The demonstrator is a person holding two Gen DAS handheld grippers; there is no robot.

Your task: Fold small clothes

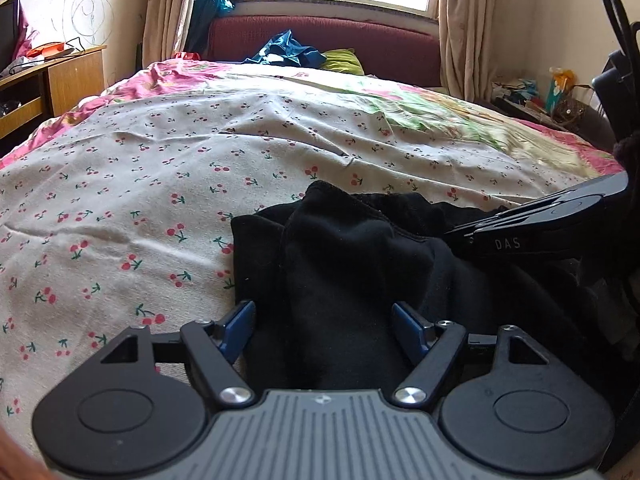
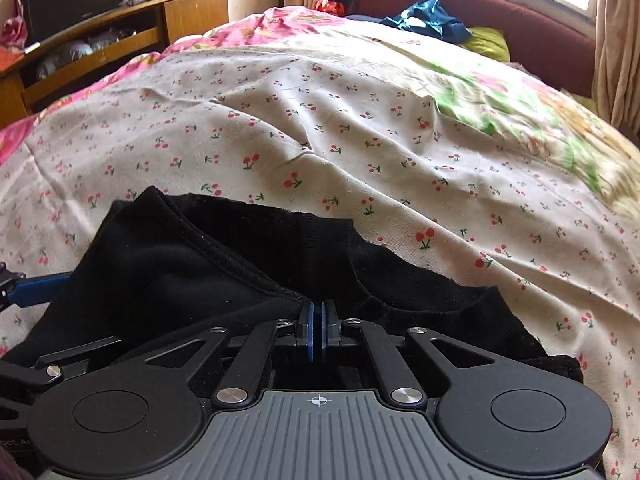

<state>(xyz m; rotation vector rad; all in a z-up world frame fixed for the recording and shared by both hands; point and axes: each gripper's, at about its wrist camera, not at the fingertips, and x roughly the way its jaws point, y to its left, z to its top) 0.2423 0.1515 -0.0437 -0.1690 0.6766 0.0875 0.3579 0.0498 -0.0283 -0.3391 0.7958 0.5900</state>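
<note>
We are only starting the fold, by our reading. Left of the black garment (image 1: 352,264), bare cherry-print bed sheet (image 1: 120,184) is lying open. Our left gripper (image 1: 324,326) is sitting spread wide, its blue pads either side of a hump of the garment, gripping nothing. The garment itself is lying bunched and creased on the near part of the bed. On the garment's right side, our right gripper (image 2: 318,330) is pinching its edge, pads pressed together. Flattening and every fold are still waiting.
</note>
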